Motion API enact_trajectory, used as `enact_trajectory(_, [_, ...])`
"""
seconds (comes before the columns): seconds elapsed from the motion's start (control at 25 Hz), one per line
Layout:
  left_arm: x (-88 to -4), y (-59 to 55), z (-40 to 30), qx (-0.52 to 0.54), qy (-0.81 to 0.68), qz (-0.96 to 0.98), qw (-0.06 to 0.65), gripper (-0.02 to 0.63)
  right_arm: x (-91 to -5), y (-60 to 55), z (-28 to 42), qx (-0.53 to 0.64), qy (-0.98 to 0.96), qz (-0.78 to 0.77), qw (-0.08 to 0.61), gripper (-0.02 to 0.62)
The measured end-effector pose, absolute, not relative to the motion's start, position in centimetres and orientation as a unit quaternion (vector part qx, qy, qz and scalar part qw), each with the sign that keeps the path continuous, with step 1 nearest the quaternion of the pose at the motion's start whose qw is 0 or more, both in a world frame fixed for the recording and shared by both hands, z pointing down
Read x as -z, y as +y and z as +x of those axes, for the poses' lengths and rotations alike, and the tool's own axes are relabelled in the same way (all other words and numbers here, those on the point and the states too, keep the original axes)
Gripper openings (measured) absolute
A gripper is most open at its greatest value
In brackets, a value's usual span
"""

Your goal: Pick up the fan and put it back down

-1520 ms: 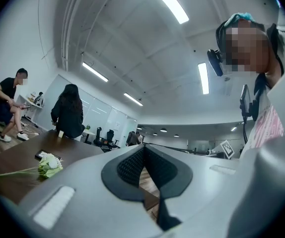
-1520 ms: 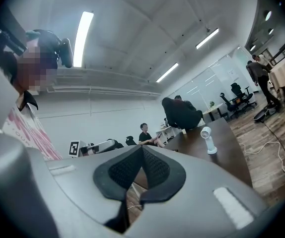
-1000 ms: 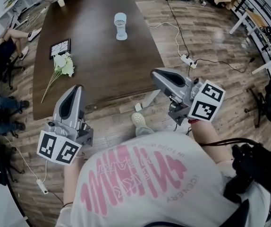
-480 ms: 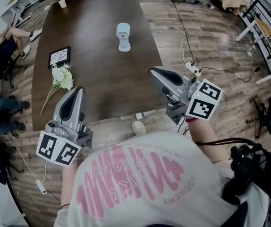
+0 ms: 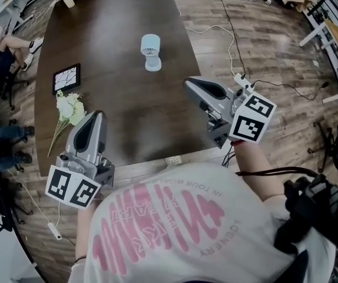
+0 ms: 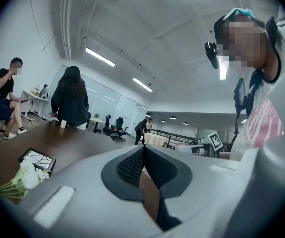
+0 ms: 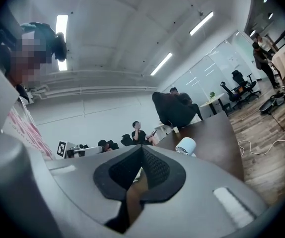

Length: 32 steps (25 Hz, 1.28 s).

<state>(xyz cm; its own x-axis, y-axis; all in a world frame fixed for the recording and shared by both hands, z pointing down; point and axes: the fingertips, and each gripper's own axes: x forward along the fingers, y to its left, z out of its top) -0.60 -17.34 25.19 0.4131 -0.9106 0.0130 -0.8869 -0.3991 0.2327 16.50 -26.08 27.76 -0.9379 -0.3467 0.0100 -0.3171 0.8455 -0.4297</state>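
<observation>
I hold my left gripper (image 5: 96, 115) low at my left side and my right gripper (image 5: 188, 83) farther out at my right, both pointing level and forward, away from my chest. Each pair of jaws is pressed together at the tips, dark ribbed pads meeting with nothing between them. The left marker cube (image 5: 72, 186) sits near my waist, and the right marker cube (image 5: 251, 118) sits just ahead of my right forearm (image 5: 252, 161).

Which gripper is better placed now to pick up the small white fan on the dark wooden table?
Right, probably. The small white fan stands nearer the right gripper, whose own view shows it just ahead; the left gripper is farther, beside the white flowers.
</observation>
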Motion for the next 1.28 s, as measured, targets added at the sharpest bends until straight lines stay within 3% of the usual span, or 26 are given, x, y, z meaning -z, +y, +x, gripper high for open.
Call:
enact_trajectory(0.2, [-27.6,-20.5,-0.9,0.011,-0.541,0.836,0.096,0.017,-29.6,-31.4,15.7,0.234,0.955,-0.181,0.023,0.006])
enact_trajectory(0.48, [-32.7,-23.3,-1.6,-0.010,-0.546,0.826,0.141,0.017,-34.1,-34.9,13.2,0.164,0.970,-0.170,-0.055,0.009])
enact_trajectory(0.72, [-35.6,-24.3,-1.3,-0.011,-0.545,0.817,0.188,0.017,-39.0,-38.6,11.9,0.159,0.967,-0.174,-0.097,0.045])
enact_trajectory(0.96, [-36.9,-23.6,-2.3,-0.031,-0.563,0.801,0.200,0.017,-42.1,-42.1,10.2,0.154,0.966,-0.169,-0.120,0.117])
enact_trajectory(1.28, [-38.1,-22.8,-4.2,-0.043,-0.594,0.773,0.220,0.017,-44.3,-43.2,7.5,0.114,0.971,-0.132,-0.161,0.167])
